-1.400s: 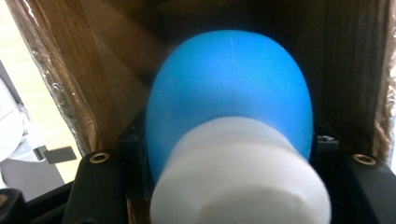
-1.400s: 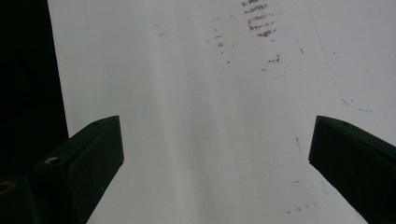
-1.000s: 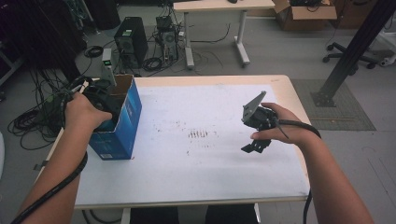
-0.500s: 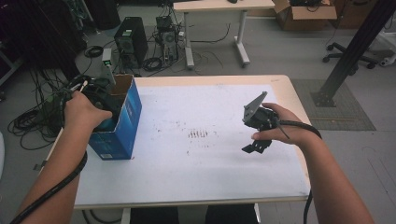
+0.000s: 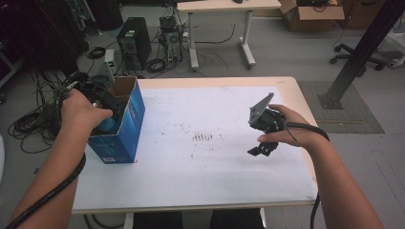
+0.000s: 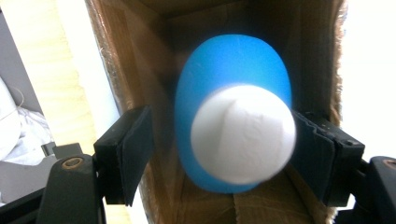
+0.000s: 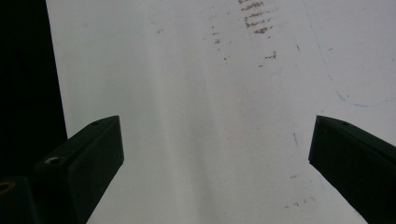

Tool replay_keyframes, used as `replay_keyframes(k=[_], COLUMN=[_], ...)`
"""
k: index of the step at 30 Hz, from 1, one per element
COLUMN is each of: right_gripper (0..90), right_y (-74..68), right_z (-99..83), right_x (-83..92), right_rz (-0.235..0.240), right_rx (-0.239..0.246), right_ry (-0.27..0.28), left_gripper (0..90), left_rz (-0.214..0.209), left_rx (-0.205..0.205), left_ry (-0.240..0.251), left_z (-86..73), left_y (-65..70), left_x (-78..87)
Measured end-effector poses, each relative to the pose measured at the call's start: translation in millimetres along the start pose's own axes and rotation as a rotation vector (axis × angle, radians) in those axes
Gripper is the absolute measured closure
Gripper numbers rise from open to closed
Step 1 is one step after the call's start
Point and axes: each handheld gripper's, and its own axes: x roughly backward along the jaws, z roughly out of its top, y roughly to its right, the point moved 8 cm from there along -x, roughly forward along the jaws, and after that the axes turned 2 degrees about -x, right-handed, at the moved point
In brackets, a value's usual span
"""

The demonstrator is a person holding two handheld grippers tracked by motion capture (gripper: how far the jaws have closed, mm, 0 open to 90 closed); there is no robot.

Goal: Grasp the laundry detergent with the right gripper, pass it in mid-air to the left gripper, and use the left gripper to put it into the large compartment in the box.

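Observation:
A blue egg-shaped thing (image 6: 233,93) with a round white end (image 6: 243,135) sits inside an open-topped blue cardboard box (image 5: 125,136) at the table's left edge. My left gripper (image 6: 217,158) reaches into the box's mouth with the blue thing between its jaws. The jaws have just been opening; the left pad (image 6: 135,154) stands clear of the thing and the right pad (image 6: 313,154) is at its side. In the high view the left gripper (image 5: 98,102) is mostly behind the hand. My right gripper (image 7: 215,154) hangs wide open over the bare white tabletop (image 7: 210,93), also seen from above (image 5: 255,136).
The white tabletop (image 5: 200,167) has faint brown smudges (image 5: 204,137) at its middle. Brown cardboard walls (image 6: 140,56) close in around the left gripper. On the floor beyond the table stand computer towers (image 5: 134,40), cables, another desk (image 5: 219,7) and a black post (image 5: 358,52).
The left hand has shifted only slightly at the box's mouth. The right hand has kept still above the table.

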Motion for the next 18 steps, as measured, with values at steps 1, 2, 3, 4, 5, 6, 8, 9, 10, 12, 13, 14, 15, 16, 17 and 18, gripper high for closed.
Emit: replay_keyframes(k=[1,2,3,4,5,6,8,9,10,12,13,14,15,16,17,18], right_gripper=[3.4,3.3,3.4,3.4,3.4,3.4,3.3,3.4,3.4,3.4,3.4,3.4,3.4,3.4,3.4,3.4], right_y=[0.1,0.0,-0.1,-0.3,-0.3,-1.0,-1.2,-1.7,-2.0,-2.7,-3.2,-3.6,-3.6,-4.4,-4.4,-4.7], right_z=[0.0,0.1,0.2,0.2,0.2,0.4,0.7,0.9,1.4,2.1,2.6,2.7,2.7,2.9,2.9,2.7], right_x=[0.5,0.9,1.2,1.5,1.5,2.3,3.0,3.6,3.9,5.0,5.7,6.4,6.4,7.7,7.7,8.6], right_rz=[-0.002,-0.003,-0.003,-0.002,-0.002,-0.003,-0.004,-0.004,-0.005,-0.006,-0.006,-0.008,-0.008,-0.009,-0.009,-0.01], right_rx=[0.0,-0.001,0.0,0.001,0.001,0.0,0.003,0.002,0.002,0.006,0.009,0.01,0.01,0.01,0.01,0.013], right_ry=[0.0,0.002,0.002,0.002,0.002,0.002,0.003,0.004,0.006,0.007,0.009,0.008,0.008,0.012,0.012,0.013], left_gripper=[24.6,24.0,24.0,23.8,23.0,22.6,19.8,18.1,17.2,17.1,16.7,15.9,15.1,14.9,13.8,13.8], left_rz=[0.004,0.006,0.003,0.001,0.001,0.0,0.004,0.009,0.011,0.006,0.008,0.011,0.011,0.011,0.011,0.014], left_rx=[-0.006,-0.007,-0.009,-0.012,-0.012,-0.015,-0.027,-0.032,-0.029,-0.032,-0.033,-0.034,-0.034,-0.038,-0.038,-0.041], left_ry=[0.005,0.009,0.015,0.022,0.022,0.027,0.036,0.039,0.039,0.042,0.041,0.041,0.041,0.042,0.042,0.04], left_z=[-0.2,-0.4,-0.5,-0.5,-0.5,-1.2,-1.4,-1.6,-2.0,-2.5,-3.0,-3.4,-3.4,-4.3,-4.3,-4.7], left_y=[0.1,0.3,0.7,1.1,1.1,2.4,3.7,4.0,4.3,5.5,5.8,6.2,6.2,7.8,7.8,8.1], left_x=[2.2,4.5,6.9,9.2,9.2,12.9,16.3,17.7,19.1,22.0,23.2,24.7,24.7,28.4,28.4,29.6])
